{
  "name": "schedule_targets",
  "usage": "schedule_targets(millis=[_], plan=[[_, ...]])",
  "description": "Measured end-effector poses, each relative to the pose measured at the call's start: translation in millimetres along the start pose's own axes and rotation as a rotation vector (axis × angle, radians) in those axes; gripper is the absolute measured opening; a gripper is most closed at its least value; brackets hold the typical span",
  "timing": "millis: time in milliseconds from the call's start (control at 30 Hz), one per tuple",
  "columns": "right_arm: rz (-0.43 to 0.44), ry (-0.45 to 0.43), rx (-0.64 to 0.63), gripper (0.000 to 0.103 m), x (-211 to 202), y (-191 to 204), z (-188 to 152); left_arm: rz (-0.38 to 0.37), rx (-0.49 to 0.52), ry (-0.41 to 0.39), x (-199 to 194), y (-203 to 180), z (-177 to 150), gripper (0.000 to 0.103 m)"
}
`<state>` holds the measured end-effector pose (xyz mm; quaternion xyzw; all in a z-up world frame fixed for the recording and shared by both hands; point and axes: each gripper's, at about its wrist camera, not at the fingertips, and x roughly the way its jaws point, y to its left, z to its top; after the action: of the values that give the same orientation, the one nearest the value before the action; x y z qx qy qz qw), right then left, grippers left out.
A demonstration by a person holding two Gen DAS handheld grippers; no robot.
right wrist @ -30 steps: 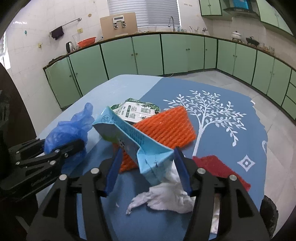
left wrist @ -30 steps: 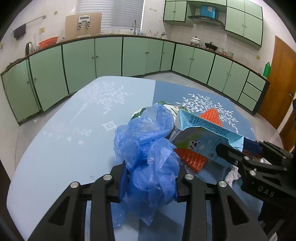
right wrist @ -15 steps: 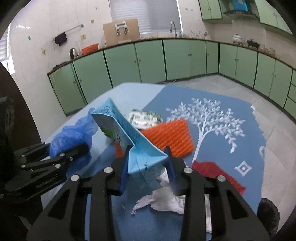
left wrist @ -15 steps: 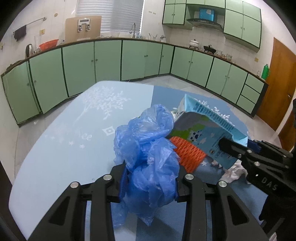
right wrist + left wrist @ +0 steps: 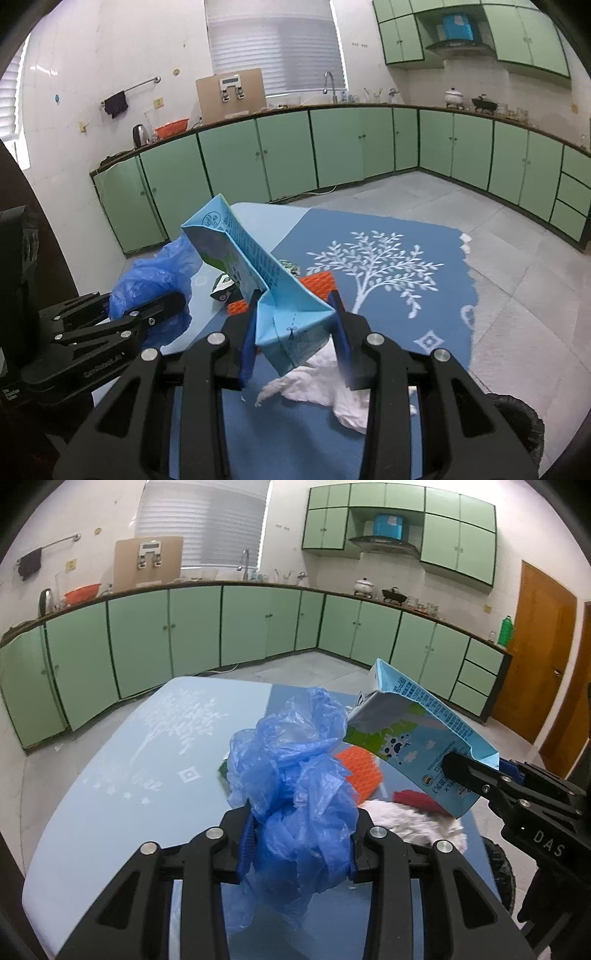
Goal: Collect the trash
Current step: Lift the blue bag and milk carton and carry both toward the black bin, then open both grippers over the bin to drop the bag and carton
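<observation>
My left gripper (image 5: pixel 299 845) is shut on a crumpled blue plastic bag (image 5: pixel 295 775) and holds it above the table. The bag also shows in the right wrist view (image 5: pixel 155 277). My right gripper (image 5: pixel 295 339) is shut on a light blue milk carton (image 5: pixel 258 277), lifted and tilted above the table. The carton also shows in the left wrist view (image 5: pixel 417 734), at the right. On the table lie orange foam netting (image 5: pixel 360 771), a crumpled white tissue (image 5: pixel 332 384), a red net piece (image 5: pixel 413 797) and a green-white wrapper (image 5: pixel 225 288).
The table wears a blue cloth with a white tree pattern (image 5: pixel 388 269). A dark bin rim (image 5: pixel 517 413) shows at the table's right near edge. Green kitchen cabinets (image 5: pixel 184 627) line the walls and a wooden door (image 5: pixel 543 657) stands at the right.
My right gripper closed on the milk carton and lifted it off the table, tilting it upward. My left gripper, still holding the blue bag, rose with it.
</observation>
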<state>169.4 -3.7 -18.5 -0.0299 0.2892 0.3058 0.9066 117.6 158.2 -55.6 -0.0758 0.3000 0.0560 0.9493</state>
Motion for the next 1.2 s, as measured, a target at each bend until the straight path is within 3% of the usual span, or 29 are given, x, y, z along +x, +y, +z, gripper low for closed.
schedule_targets(millis=[533,1200], plan=[[-0.123,-0.094,0.049,0.034,-76,-50,-12,-0.129,0.077,-0.031,-11,-77,13,0.037],[-0.408,-0.112,0.224,0.034,-171,-162,-87,-0.368,0.256,0.010,4,-227,-17,0.037]])
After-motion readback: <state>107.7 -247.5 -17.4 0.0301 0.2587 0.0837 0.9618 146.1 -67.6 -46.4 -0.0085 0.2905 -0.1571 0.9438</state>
